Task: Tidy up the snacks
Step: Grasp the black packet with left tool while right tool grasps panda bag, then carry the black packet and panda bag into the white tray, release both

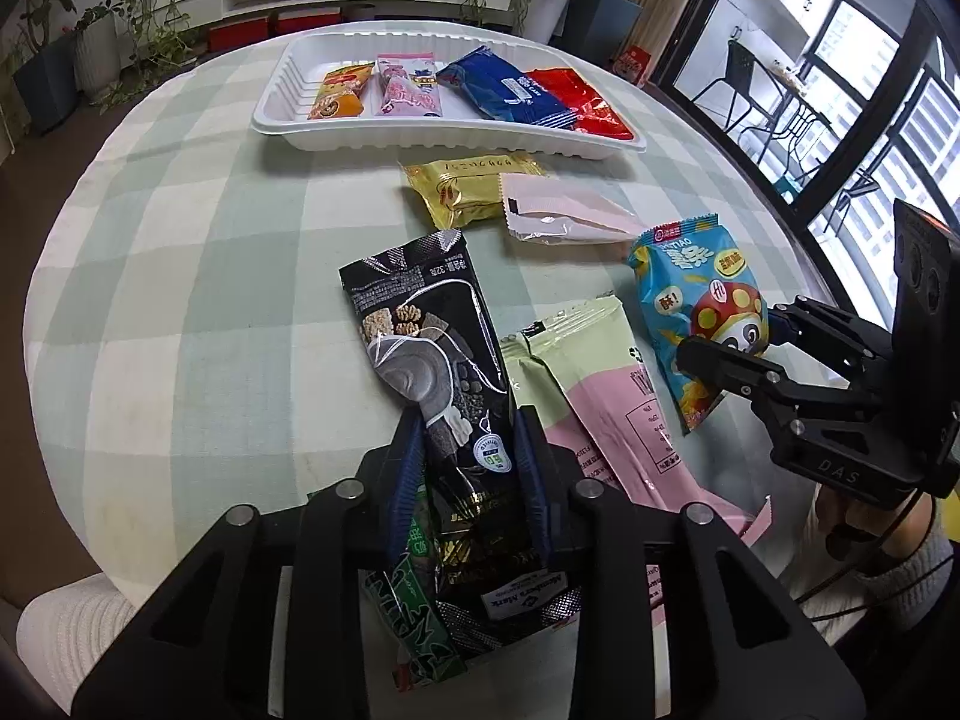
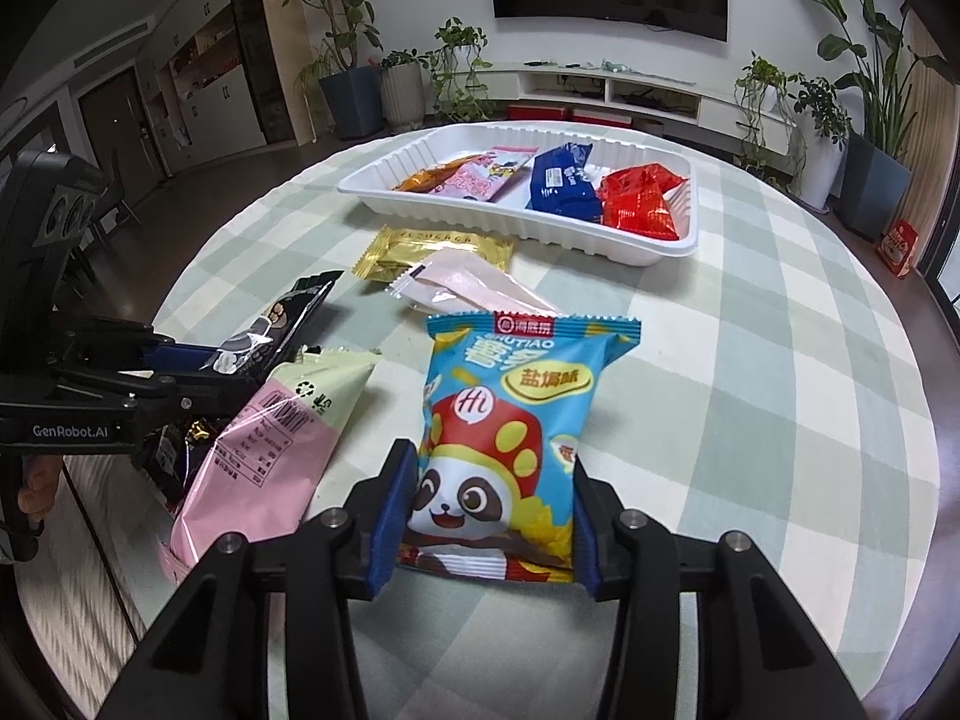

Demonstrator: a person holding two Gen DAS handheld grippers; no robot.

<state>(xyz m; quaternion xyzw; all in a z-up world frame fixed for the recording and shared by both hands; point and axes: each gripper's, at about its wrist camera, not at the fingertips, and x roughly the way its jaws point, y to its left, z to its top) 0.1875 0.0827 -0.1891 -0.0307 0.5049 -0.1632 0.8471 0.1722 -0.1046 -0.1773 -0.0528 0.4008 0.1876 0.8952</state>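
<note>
My left gripper (image 1: 468,450) is shut on a black snack packet (image 1: 432,348), which lifts off the table at its near end; it also shows in the right wrist view (image 2: 270,330). My right gripper (image 2: 489,480) is shut on a blue panda snack bag (image 2: 510,420), seen in the left wrist view too (image 1: 696,312). A white tray (image 1: 288,120) at the far side holds several snacks: orange, pink, blue and red packets. A gold packet (image 1: 462,186), a pale pink sachet (image 1: 564,210) and a green-and-pink bag (image 1: 600,396) lie on the checked tablecloth.
A green packet (image 1: 420,618) lies under my left gripper. The round table's edge (image 1: 66,240) curves on the left. Potted plants (image 2: 348,30), a low white TV shelf (image 2: 630,90) and windows (image 1: 840,90) surround the table.
</note>
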